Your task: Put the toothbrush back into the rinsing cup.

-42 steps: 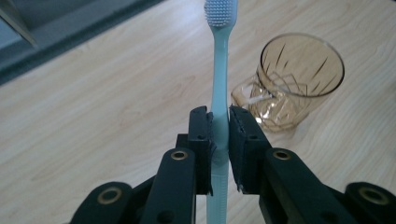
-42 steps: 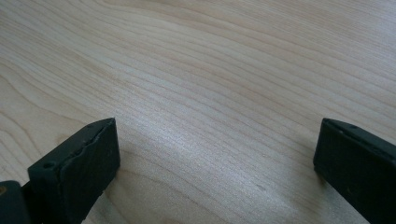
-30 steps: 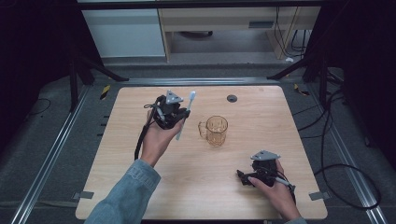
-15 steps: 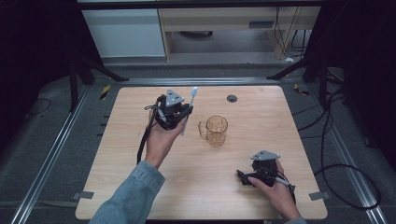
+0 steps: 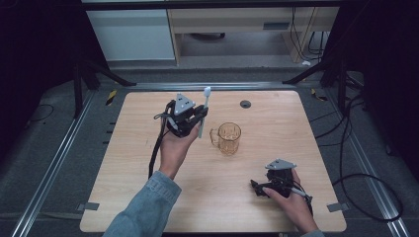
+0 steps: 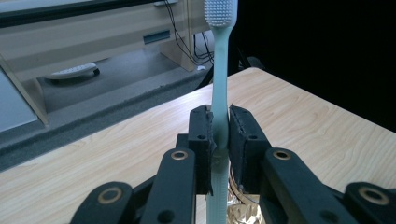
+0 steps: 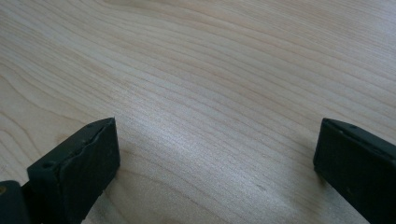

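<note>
The left gripper (image 6: 219, 135) has its two jaws pressed on the handle of a pale toothbrush (image 6: 219, 84). In the left gripper view the brush stands almost upright between the pads, with the white bristle head at the top edge — the very top of the head is cut off by the frame. The lower end of the handle goes down behind the jaws, and under it something shiny and amber is seen, too blurred and too much covered to make out well.

In the high view the left gripper (image 5: 193, 118) is held above the table (image 5: 123, 173), in the far left part of it, and the toothbrush (image 5: 204, 111) sticks up out of it with the head pointing away from the person. Whether the lower tip touches anything I cannot tell, because the gripper body and the hand hide it. Just beside it, to the right, stands a clear amber mug (image 5: 228, 138), with its handle turned toward the gripper.

The right gripper (image 7: 215, 158) has its jaws wide apart with nothing between them — in the right gripper view there is bare wood grain under them, and the outer parts of both jaws are cut off by the frame. In the high view the right gripper (image 5: 262, 186) lies low at the near right corner, well apart from the mug. The hand covers much of it, so its jaws are hard to see there.

A small dark round thing (image 5: 245, 104) sits near the far edge; what it is I cannot tell.
</note>
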Motion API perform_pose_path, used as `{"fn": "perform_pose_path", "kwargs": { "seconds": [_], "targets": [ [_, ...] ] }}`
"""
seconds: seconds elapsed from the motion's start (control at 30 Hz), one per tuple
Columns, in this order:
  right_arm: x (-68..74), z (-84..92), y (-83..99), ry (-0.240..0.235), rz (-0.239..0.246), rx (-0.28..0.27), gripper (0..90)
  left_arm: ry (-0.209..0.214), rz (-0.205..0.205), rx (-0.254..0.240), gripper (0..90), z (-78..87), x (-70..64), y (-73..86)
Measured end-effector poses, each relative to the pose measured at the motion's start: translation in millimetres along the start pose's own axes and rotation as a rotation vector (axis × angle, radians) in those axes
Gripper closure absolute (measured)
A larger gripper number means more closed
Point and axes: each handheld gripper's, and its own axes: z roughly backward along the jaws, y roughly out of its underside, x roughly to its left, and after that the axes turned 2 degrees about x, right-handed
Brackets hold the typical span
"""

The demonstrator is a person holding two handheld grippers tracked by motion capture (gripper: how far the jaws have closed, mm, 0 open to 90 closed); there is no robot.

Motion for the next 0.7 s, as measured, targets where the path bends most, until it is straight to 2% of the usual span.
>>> {"fn": "perform_pose_path", "kwargs": {
  "seconds": [0.37,0.6,0.7],
  "targets": [
    [0.0,-0.3,-0.3,0.002,-0.001,0.0,0.6,0.002,-0.016,-0.003,78.9,-14.0,2.8,0.9],
    [0.2,-0.4,-0.5,0.005,-0.004,0.0,0.6,-0.003,0.002,-0.047,78.9,-20.3,6.6,-2.4],
    [0.2,-0.6,-0.5,0.007,-0.002,0.0,0.6,-0.013,0.01,-0.083,78.9,-21.6,8.0,-2.3]
  ]
}}
